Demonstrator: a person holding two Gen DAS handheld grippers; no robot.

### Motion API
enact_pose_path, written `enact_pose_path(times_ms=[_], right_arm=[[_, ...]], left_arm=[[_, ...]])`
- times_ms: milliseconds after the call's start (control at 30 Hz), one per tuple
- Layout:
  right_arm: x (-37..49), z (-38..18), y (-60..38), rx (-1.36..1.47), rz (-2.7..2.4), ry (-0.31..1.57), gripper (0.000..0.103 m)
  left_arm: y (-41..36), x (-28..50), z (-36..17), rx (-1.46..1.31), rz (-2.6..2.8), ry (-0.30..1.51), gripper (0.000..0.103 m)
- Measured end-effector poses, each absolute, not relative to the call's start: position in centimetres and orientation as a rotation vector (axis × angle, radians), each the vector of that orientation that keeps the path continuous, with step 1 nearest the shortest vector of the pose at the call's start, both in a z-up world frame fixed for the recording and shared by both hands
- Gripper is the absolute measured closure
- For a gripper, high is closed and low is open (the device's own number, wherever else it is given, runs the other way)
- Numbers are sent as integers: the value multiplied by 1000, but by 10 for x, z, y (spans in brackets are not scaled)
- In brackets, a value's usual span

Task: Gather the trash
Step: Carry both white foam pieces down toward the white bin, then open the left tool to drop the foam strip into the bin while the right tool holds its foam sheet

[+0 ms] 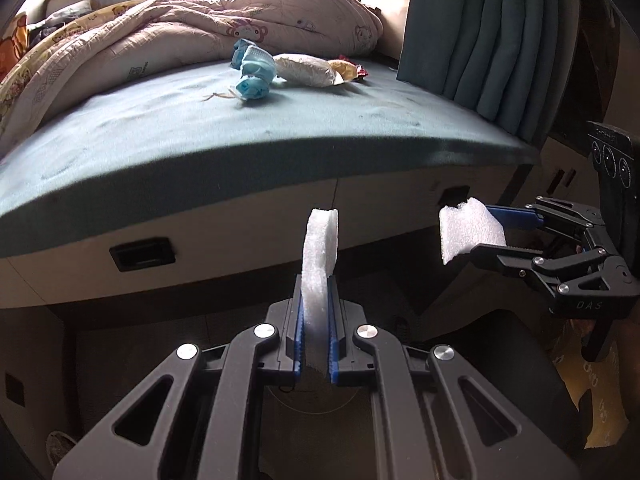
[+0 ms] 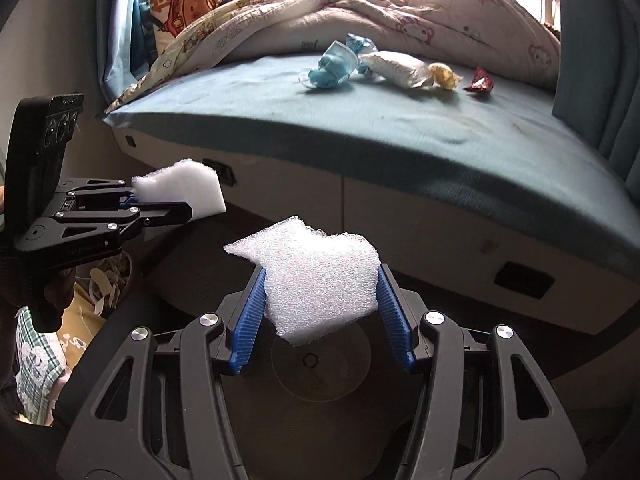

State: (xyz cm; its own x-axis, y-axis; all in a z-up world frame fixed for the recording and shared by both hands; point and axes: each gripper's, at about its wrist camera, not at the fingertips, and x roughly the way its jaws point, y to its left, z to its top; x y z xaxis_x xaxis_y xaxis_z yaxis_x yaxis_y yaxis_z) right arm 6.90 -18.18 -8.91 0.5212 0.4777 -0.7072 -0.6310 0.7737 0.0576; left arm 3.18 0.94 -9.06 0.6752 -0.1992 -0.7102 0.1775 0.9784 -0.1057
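The left gripper [image 1: 316, 304] has its jaws squeezed tight on a thin foam slab [image 1: 320, 256]. The slab is white, bubbly and flat, and it stands on its edge, poking up toward twelve o'clock between the ridged blue pads [image 1: 298, 336].

The right gripper [image 2: 322, 308] has its jaws partly apart, pressed on the two sides of a thick foam chunk [image 2: 320, 280]. This chunk is white and grainy with torn, bumpy edges. In the left wrist view it shows at three o'clock.

Past the jaws, at twelve o'clock, is a bed [image 2: 400, 128] with a flat blue-green cover that looks a bit fuzzy. More trash lies on it, well apart from both grippers. There is a crumpled blue face mask [image 2: 332, 70], soft and folded. Just beside it at three o'clock is a puffy white packet [image 2: 396, 66], shaped like a small pillow. Next comes a scrunched yellow wrapper [image 2: 444, 76], then a shiny red wrapper [image 2: 480, 80] a little apart.

Behind the trash is a lumpy quilt [image 2: 360, 12] with cartoon animals. A blue curtain [image 1: 480, 32] hangs in long folds at two o'clock in the left wrist view.
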Motion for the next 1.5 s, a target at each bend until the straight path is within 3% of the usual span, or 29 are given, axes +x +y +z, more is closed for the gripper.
enact_pose_path(times_ms=[500, 967, 1500], right_arm=[[56, -212, -184, -222, 677, 939, 52], [74, -316, -163, -232, 675, 1154, 52], [121, -388, -148, -293, 712, 1300, 51]], left_arm=[[-10, 33, -198, -28, -265, 944, 95], [-7, 82, -294, -97, -262, 1085, 95], [-12, 138, -388, -121, -280, 1257, 95]])
